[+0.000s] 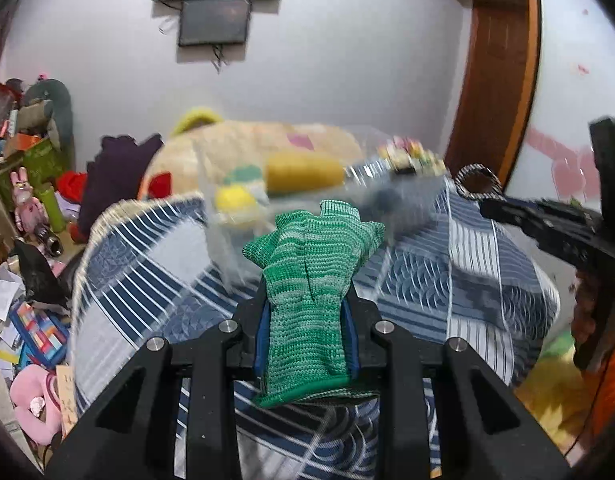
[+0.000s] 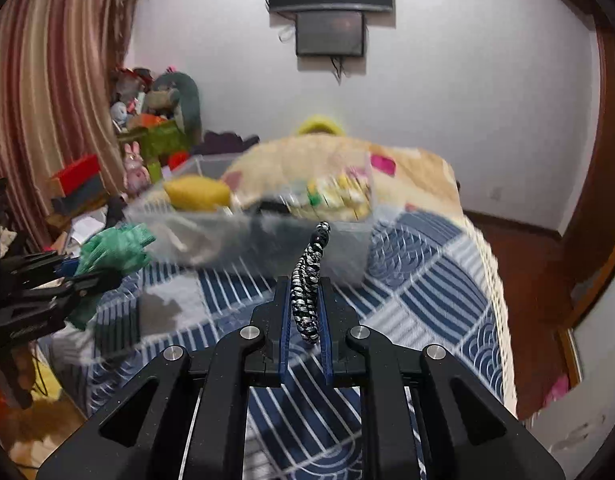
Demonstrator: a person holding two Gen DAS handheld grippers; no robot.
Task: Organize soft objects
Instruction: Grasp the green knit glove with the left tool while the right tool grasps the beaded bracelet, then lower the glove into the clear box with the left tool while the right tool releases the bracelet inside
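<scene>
1. The left gripper [image 1: 307, 300] is squeezing a green knit glove [image 1: 311, 280]. Its jaws are pressing on the glove's middle. The glove's long side is pointing away, toward the far end of the bed, with the cuff near the camera and the finger end far.
2. The right gripper [image 2: 305, 308] is pinching a black and white hair tie [image 2: 309, 280]. Its jaws are nearly together on the tie. The tie is sticking up and pointing far too.
3. A clear plastic bin [image 2: 347, 240] is sitting on the bed, just past both grippers. It is already holding a yellow soft thing [image 2: 197, 194] and other small things that are too blurry to name.
4. The right gripper is looking closer to the bin, so I think it will be dropping its tie in first.
5. The bed cover [image 1: 467, 272] is blue and white with stripes.
6. The room is messy, with toys [image 1: 27, 200] piling up at the left.
</scene>
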